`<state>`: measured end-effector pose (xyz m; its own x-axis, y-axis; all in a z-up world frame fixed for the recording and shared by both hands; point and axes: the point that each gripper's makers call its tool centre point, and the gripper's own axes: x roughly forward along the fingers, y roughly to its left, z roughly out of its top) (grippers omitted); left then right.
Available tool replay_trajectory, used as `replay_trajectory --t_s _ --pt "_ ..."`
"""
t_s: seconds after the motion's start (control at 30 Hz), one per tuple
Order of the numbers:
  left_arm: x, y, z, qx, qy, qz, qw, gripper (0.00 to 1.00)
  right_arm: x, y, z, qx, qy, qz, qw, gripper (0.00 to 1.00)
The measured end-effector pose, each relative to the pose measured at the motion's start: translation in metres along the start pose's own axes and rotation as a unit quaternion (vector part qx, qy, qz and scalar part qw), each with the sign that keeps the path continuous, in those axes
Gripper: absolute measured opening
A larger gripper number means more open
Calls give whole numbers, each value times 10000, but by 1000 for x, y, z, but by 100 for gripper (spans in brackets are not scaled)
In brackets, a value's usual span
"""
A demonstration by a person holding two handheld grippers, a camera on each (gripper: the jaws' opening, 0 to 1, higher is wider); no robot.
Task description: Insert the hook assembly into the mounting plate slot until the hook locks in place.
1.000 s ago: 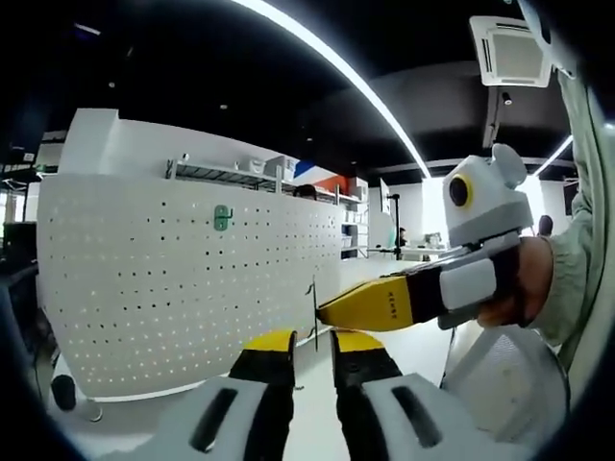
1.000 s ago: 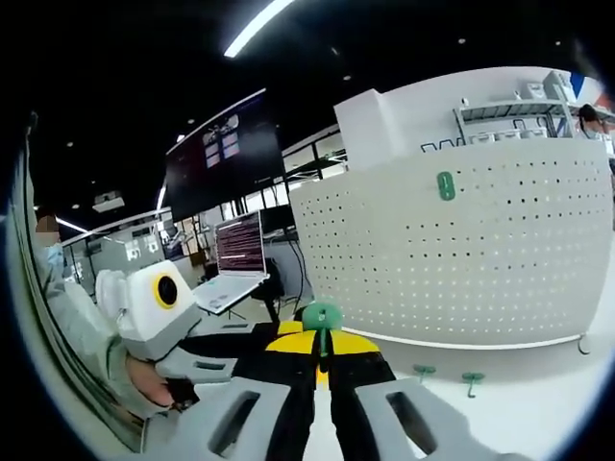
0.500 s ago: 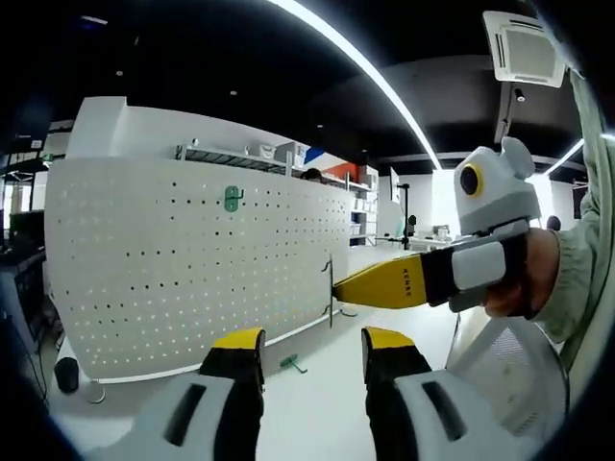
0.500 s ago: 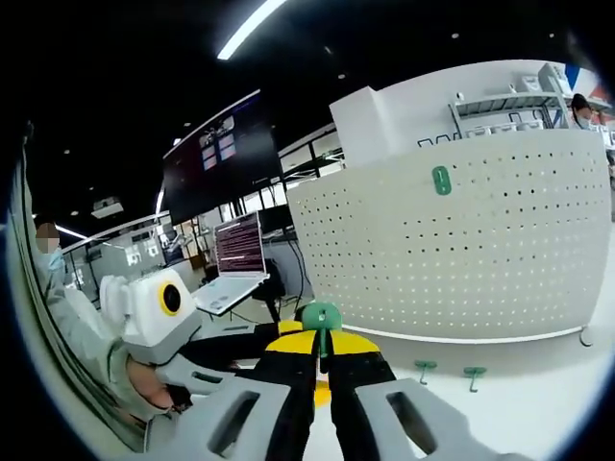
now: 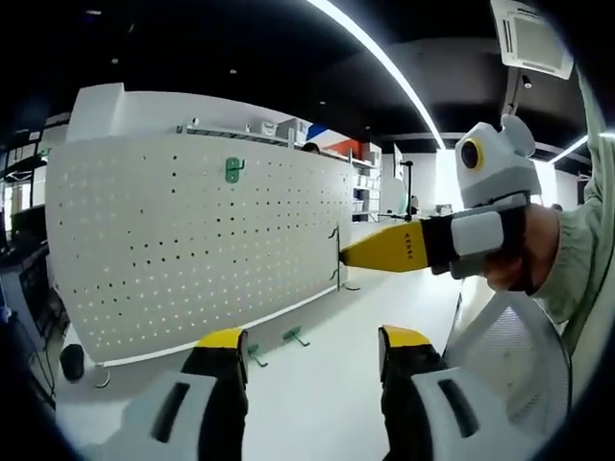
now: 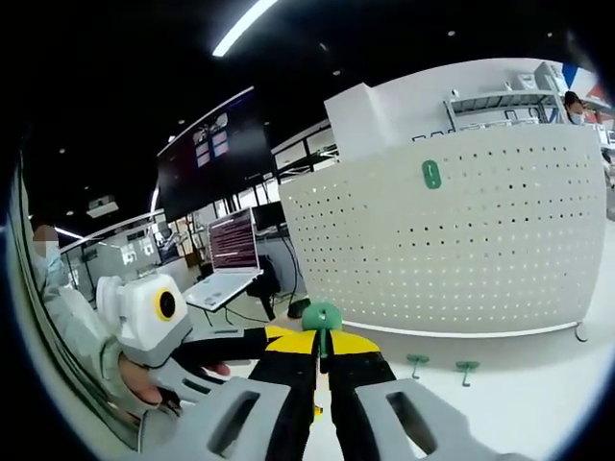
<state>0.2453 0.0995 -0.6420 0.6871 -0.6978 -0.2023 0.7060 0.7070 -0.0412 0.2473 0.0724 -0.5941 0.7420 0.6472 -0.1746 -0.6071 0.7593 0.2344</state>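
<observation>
White steel: perforated mounting plate (image 6: 452,245) upright on the bench (image 6: 538,394), far side, one green hook (image 6: 431,174) already seated near its top edge.
Green plastic: hook assembly (image 6: 322,322) pinched between the pressed-together jaws of the right claw (image 6: 323,370), round head up, thin stem running down between the jaws.
Left claw (image 5: 312,348): jaws spread, nothing between them, low over the bench.
Right claw from the left gripper view (image 5: 338,259): yellow tips pointing left at the plate's right end, near it but apart from it.
Key relation: plate ahead and right of the held hook, stem's long axis roughly parallel to the plate face; right hand the nearer one, judged best placed to push in.
Spares: two loose green hooks (image 6: 442,365) lying on the bench just before the plate's foot.
Progress: insertion not yet begun, by the look of it.
</observation>
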Motion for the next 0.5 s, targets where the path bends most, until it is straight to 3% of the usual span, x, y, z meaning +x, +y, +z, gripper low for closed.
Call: replay_trajectory --t_s 0.5 --pt "-27 13 -31 -122 432 308 9985 57 -12 -31 -8 93 61 -346 9993 1"
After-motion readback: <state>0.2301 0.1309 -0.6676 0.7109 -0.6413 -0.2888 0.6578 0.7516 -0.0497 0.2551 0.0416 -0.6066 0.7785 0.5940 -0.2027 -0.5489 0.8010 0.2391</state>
